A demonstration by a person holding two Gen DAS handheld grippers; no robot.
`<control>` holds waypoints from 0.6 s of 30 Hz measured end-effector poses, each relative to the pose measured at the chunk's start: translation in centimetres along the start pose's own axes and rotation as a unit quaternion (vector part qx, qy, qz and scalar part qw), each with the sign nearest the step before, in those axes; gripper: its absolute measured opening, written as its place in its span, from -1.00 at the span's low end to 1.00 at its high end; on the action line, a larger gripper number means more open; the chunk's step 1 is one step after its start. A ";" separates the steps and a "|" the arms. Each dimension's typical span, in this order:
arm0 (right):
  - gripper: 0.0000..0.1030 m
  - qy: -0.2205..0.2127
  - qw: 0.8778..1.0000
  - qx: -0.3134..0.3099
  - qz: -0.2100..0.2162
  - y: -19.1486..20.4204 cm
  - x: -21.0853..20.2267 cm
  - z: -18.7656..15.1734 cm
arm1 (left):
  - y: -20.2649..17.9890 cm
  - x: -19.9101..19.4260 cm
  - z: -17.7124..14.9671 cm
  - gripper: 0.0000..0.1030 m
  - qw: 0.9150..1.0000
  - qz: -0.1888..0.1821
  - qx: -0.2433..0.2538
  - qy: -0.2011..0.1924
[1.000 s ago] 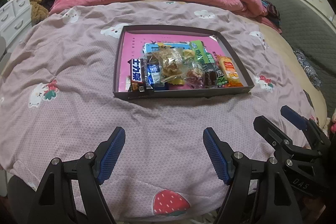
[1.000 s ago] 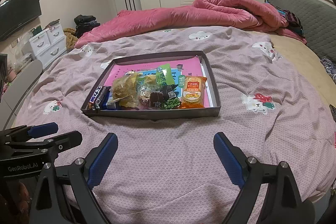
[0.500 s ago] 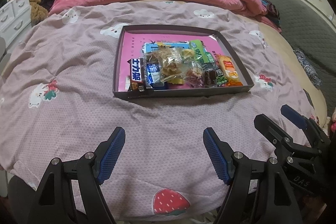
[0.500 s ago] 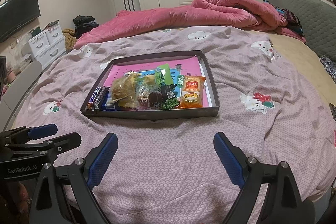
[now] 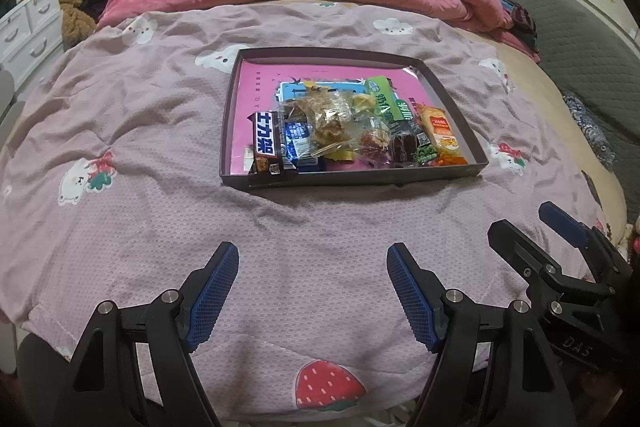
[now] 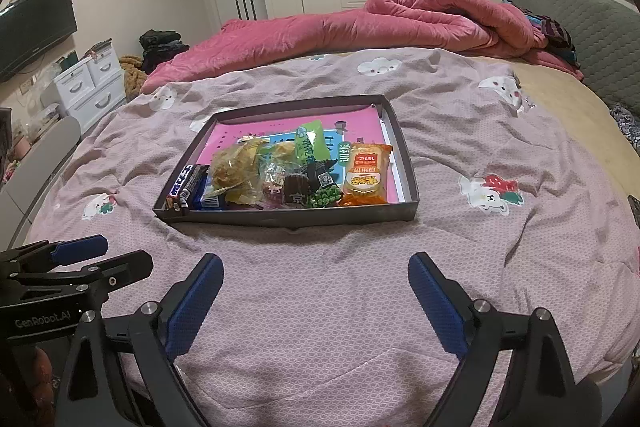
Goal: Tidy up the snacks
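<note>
Several wrapped snacks [image 5: 352, 131] heaped in shallow dark tray [image 5: 352, 181] with pink liner, well ahead of both finger pairs, on lilac bedspread [image 5: 160, 219]. Dark chocolate bar [image 5: 266, 147] at tray's left end, orange packet [image 6: 366, 175] at right end, clear bags and green packet [image 6: 310, 143] between. Lower wrappers overlapped, labels too small to read. Left gripper [image 5: 312, 291] fingers wide, nothing between. Right gripper [image 6: 316, 301] fingers wide, empty; bases cut off by frame edge.

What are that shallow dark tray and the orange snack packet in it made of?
The tray looks like matte grey cardboard: thin, straight, folded walls. The orange snack packet seems to be glossy plastic film, with sheen, printing and a crimped top edge.
</note>
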State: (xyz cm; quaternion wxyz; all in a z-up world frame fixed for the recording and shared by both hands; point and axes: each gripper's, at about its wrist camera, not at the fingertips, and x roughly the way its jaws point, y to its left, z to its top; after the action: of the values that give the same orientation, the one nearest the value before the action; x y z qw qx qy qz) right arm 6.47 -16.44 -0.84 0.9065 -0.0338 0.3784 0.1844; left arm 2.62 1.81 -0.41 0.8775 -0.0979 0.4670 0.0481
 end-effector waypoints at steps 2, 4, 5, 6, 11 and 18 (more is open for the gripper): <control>0.84 0.000 1.000 0.000 0.000 0.0 0.0 0.0 | 0.0 0.0 0.0 0.51 1.000 0.000 0.000 0.000; 0.84 -0.001 1.000 0.001 0.000 0.0 0.0 0.0 | 0.0 0.1 0.0 0.51 1.000 0.001 0.001 0.000; 0.84 0.000 1.000 0.001 0.000 0.0 0.0 0.0 | 0.0 0.0 0.0 0.51 1.000 0.001 0.000 0.001; 0.84 0.000 1.000 0.001 0.000 0.0 0.0 0.0 | 0.0 0.0 0.0 0.51 1.000 0.001 0.000 0.001; 0.86 0.000 1.000 0.001 0.000 0.0 0.0 0.0 | 0.0 0.0 0.0 0.51 1.000 0.003 0.001 0.001; 0.95 -0.001 1.000 0.004 0.000 0.0 0.1 -0.2 | 0.1 -0.1 0.1 0.51 1.000 0.004 0.001 0.001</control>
State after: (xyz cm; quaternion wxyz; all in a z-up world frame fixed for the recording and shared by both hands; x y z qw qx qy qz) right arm 6.47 -16.47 -1.06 0.9069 -0.0304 0.3783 0.1831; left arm 2.63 1.95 -0.34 0.8769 -0.0954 0.4683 0.0510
